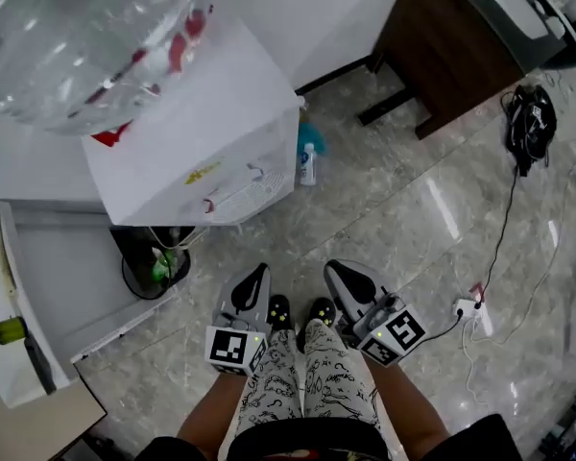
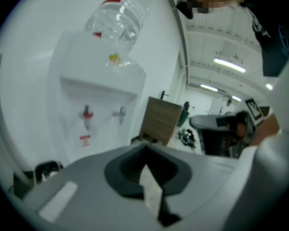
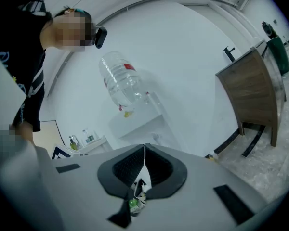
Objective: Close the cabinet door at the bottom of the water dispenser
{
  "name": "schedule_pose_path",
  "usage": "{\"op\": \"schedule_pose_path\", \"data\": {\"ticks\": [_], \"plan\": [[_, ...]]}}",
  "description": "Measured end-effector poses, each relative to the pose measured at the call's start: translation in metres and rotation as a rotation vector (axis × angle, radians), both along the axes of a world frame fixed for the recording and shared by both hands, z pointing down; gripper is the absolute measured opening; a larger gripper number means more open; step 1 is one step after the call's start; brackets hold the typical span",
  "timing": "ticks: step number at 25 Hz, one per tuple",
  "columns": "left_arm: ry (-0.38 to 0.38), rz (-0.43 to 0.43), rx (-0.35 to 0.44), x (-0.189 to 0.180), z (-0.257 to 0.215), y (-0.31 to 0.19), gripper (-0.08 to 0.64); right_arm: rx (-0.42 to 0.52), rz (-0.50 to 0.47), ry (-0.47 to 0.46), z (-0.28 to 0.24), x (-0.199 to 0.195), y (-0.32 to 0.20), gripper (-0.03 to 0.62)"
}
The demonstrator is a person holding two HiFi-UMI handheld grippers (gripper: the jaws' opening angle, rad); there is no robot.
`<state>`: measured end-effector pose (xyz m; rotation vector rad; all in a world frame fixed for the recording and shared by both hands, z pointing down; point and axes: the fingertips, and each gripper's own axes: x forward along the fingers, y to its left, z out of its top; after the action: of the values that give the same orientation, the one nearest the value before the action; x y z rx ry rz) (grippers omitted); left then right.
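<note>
Floor of glossy grey marbled tile [image 1: 413, 219] fills most of the head view, w/ the person standing on it facing the white box-shaped water dispenser [image 1: 192, 152], which sits just ahead and to the left. On top of it is the clear plastic water bottle with a red label [image 1: 77, 36]. The task's cabinet door is at the dispenser's foot, but the head view looks down over the upper body and hides it. The left gripper view shows only the red and blue taps and plain white front below, so I can't tell how far the door stands open. A round black waste bin [image 1: 154, 262] stands right by the dispenser's base, near where the door prob swings. The left claw [image 2: 145, 163] is pressed together to a thin slit, nothing btwn the jaws. The right claw [image 3: 144, 162] is likewise together and empty, w/ only a sliver of patterned trouser showing through the seam. Both are held low beside the person's knees, well apart from the dispenser. Looks like the approach step: nothing touched yet. Next move calls for crouching or reaching down and fwd to the base, finding the door's free edge, then pushing it flat w/ a closed claw, minding the bin.
</note>
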<state>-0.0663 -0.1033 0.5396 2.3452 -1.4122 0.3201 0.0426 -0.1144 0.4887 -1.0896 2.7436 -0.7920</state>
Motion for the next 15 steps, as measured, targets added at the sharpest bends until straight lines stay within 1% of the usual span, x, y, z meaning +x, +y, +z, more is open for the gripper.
{"op": "schedule_pose_path", "data": {"ticks": [5,7,9,12,15], "plan": [[-0.048,-0.003,0.122,-0.04,-0.144,0.028,-0.003,0.111,-0.088,-0.048,-0.124,-0.026,0.02,0.017],[-0.079,0.014,0.153,-0.045,-0.189,0.036,-0.003,0.171,-0.133,-0.076,-0.172,-0.036,0.029,0.017],[-0.098,0.01,0.18,-0.046,-0.227,0.048,-0.003,0.208,-0.17,-0.067,-0.206,-0.04,0.044,0.017],[-0.052,-0.028,0.218,-0.043,-0.269,0.066,-0.003,0.222,-0.159,-0.108,-0.25,-0.04,0.069,0.017],[-0.018,-0.055,0.273,-0.035,-0.301,0.069,-0.003,0.252,-0.149,-0.085,-0.273,-0.034,0.079,0.017]]}}
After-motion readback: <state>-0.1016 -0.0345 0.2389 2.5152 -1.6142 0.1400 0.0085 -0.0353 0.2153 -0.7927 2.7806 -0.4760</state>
